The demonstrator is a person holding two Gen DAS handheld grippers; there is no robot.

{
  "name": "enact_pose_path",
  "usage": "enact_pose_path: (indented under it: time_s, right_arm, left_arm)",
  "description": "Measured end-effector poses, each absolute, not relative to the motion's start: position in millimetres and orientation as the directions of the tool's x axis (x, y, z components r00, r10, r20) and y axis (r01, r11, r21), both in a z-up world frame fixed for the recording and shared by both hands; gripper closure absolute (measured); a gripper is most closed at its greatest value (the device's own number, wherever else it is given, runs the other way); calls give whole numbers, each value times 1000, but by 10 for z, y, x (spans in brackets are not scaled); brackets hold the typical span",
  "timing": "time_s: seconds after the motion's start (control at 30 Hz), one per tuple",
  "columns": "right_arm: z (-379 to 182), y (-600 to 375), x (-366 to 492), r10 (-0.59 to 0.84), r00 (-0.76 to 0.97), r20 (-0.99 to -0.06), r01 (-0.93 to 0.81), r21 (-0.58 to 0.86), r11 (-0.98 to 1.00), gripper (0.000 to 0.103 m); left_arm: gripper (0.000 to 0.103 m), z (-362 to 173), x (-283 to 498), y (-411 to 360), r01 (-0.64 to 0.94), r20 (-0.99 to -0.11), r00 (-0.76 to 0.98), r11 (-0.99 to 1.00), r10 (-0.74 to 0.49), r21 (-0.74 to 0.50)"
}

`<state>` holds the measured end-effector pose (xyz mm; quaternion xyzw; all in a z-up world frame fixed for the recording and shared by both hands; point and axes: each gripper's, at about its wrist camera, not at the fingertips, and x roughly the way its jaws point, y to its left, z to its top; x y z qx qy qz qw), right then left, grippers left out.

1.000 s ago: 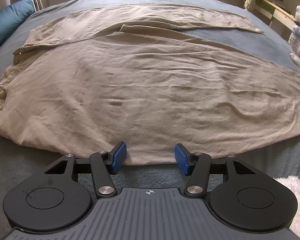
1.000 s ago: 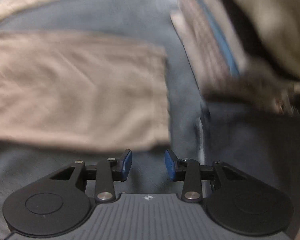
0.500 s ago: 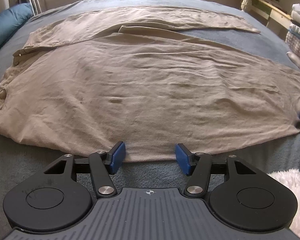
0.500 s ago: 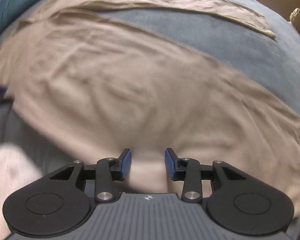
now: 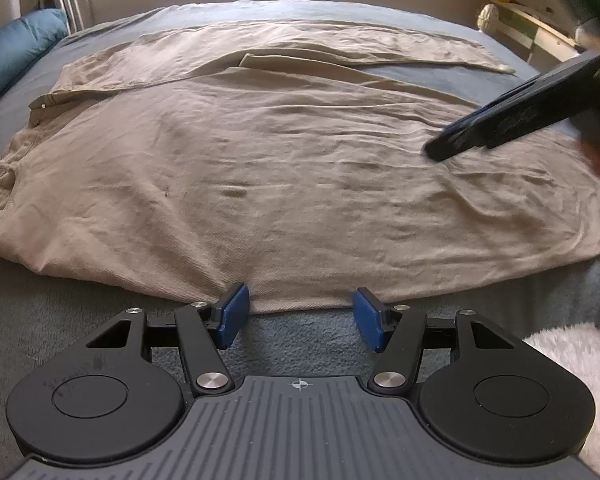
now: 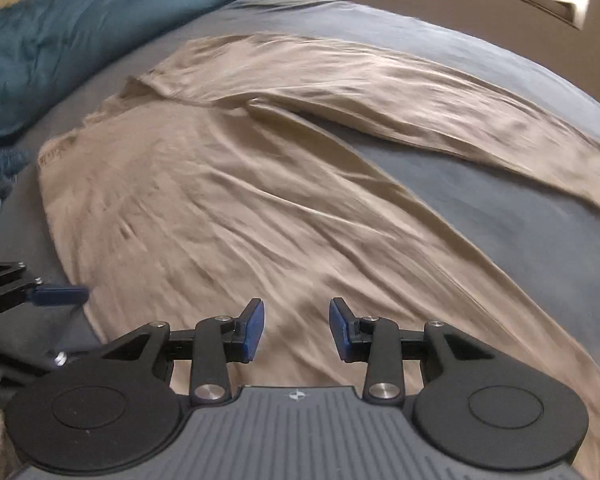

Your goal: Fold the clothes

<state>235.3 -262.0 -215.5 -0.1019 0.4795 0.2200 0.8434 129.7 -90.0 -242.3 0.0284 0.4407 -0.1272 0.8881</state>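
Left wrist view, nearest item: left tongs (image 5: 298,312), blue pads spread apart, nothing between them, parked at the near side edge of the trousers (image 5: 280,184).

Item: trousers, tan, wrinkled, spread flat on a grey-blue bed (image 5: 296,340). Long axis runs left to right in this view: waistband (image 5: 0,188) at far left, leg hems at right. Near leg lies broad and directly ahead of the left tongs; far leg (image 5: 340,48) splays away toward the bed's back edge, with a wedge of bare cover between the two legs. No part is doubled lengthwise.

Item: right tongs (image 5: 440,152), entering from the right above the lower part of the near leg; in the right wrist view (image 6: 296,330) the pads stand apart, released, over cloth, holding nothing.

Relation governing any coming move: cloth lies straight ahead of and beneath both tongs; left tongs are nearer the waistband half, right tongs nearer the hem half. Judgement: the splayed legs suit either a garment laid out for folding or one spread out again; the scene does not settle which.

Background: fluffy white cloth (image 5: 580,380) at near right, blue pillow (image 5: 16,52) at far left, curtain and window sill beyond, wooden shelf (image 5: 540,32) at far right.

Writing: faint scratched marks on the left tongs' housing, unreadable. No labels legible on the trousers.
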Motion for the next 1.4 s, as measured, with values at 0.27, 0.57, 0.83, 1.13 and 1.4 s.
enact_pose_path:
  time_s: [0.27,0.57,0.83,1.13,1.4]
  right_arm:
    - [-2159,-3160,1615,151,383,-911,-387,-10,922,65]
    - [-1860,-3457,1494,78,440,-895,-270,-49,962,65]
    - [-2262,-3822,1494,52,383,-922,-212,-33,977,65]
    - [-1940,-4620,828,-48,375,-926,38,-37,999,65]
    - [-2187,-4802,1658,-89,415,-905,24,-88,996,65]
  left_arm:
    - [43,-2435,1284,-859,266,-779,584,960,-229,-83]
    - [43,-2433,1260,-808,266,-774,584,959,-245,-104]
    - [43,-2440,1243,-835,269,-772,592,960,-232,-83]
    - [42,-2443,1237,-839,271,-769,595,959,-232,-80]
    - [42,-2419,1226,-833,256,-778,589,964,-217,-75]
